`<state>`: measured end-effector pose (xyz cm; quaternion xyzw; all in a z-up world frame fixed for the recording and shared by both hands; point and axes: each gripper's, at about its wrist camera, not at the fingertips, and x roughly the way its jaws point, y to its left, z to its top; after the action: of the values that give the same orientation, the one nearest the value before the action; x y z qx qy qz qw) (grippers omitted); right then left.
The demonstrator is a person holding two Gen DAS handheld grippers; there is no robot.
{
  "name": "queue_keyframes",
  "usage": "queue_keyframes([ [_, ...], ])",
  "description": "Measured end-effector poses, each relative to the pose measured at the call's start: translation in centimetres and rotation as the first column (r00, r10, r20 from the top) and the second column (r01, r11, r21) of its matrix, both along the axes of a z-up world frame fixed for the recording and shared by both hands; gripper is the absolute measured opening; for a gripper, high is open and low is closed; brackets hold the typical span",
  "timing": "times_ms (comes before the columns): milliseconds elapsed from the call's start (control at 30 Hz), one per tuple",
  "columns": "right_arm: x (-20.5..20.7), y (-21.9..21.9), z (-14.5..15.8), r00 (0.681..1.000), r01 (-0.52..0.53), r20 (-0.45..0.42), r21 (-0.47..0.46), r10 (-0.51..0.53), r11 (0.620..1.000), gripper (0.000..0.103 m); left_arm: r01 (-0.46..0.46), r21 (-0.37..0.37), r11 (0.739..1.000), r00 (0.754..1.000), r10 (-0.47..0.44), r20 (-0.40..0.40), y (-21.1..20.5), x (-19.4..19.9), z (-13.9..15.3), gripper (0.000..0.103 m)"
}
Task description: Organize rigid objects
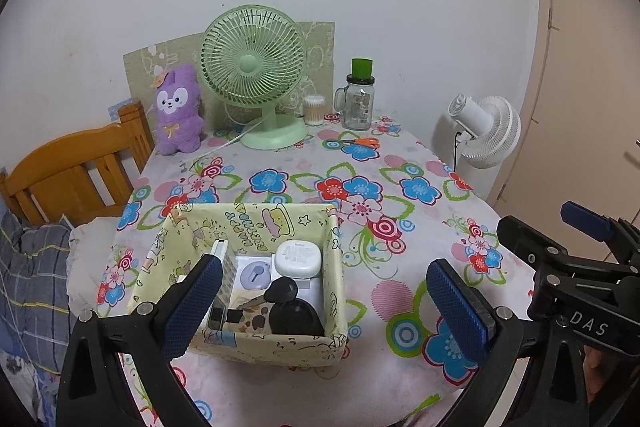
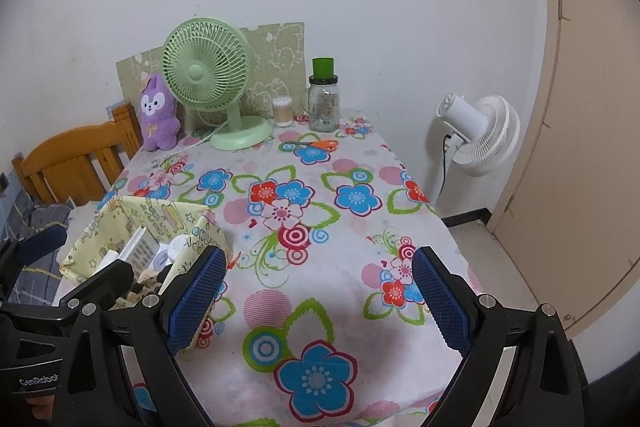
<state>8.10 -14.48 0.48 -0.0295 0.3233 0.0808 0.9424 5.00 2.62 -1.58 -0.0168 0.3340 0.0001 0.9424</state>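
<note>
A yellow cartoon-print fabric box [image 1: 256,223] [image 2: 160,213] sits near the front left of the floral table. Inside it lie a white rounded case [image 1: 299,259], a black car key [image 1: 282,291], a round black item [image 1: 296,317], a white carton [image 1: 256,273] and an upright remote-like slab [image 1: 222,279]. My left gripper [image 1: 324,303] hovers open over the box's front, its left finger beside the slab. My right gripper [image 2: 318,301] stands open above bare cloth to the right of the box, holding nothing. Orange-handled scissors [image 1: 358,142] [image 2: 320,145] lie far back.
At the back stand a green desk fan [image 1: 256,75], a purple plush [image 1: 178,111], a cotton-swab tub [image 1: 314,109] and a glass jar with green lid [image 1: 359,99]. A wooden chair [image 1: 76,171] is left; a white floor fan [image 1: 486,131] and a door are right.
</note>
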Motion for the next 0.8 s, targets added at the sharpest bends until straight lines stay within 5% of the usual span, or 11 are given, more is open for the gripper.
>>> queue_keyframes([
  [800,-0.39,0.14,0.66,1.000,0.000,0.020,-0.011,0.000,1.000,0.096,-0.002,0.011,1.000,1.000,0.002,0.013,-0.11,-0.17,0.30,0.103],
])
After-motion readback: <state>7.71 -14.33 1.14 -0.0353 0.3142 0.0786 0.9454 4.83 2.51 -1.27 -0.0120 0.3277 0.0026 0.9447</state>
